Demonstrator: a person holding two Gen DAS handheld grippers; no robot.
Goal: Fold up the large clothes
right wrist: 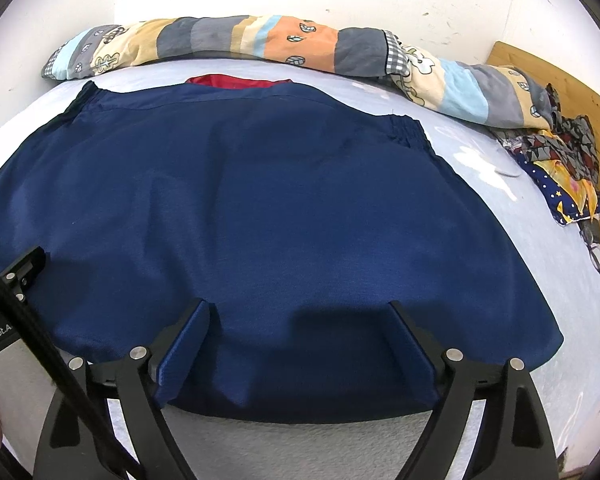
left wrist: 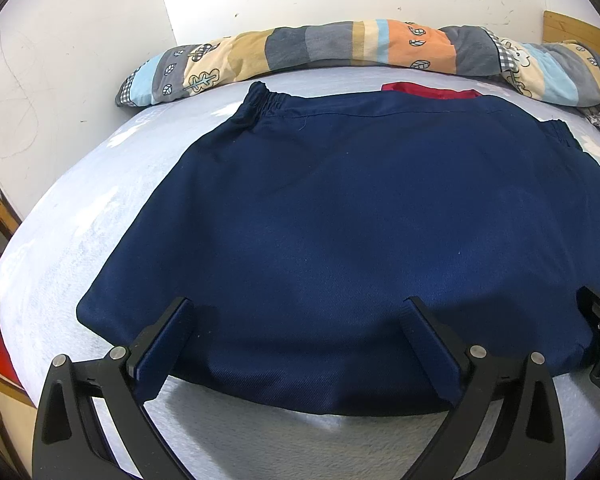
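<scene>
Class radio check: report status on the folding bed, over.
Left gripper open, right gripper open. Navy garment flat, unheld. Red cloth beyond.

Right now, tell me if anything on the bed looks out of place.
A red cloth pokes out from under the far edge of the folded blue garment. A jumbled pile of clothes sits at the bed's right edge.

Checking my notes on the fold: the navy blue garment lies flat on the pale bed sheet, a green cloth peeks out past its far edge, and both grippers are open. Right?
Not quite: the cloth peeking out past the navy blue garment is red, not green, as the right wrist view shows. The rest holds: the garment lies flat on the pale bed sheet, left gripper and right gripper open.
</scene>
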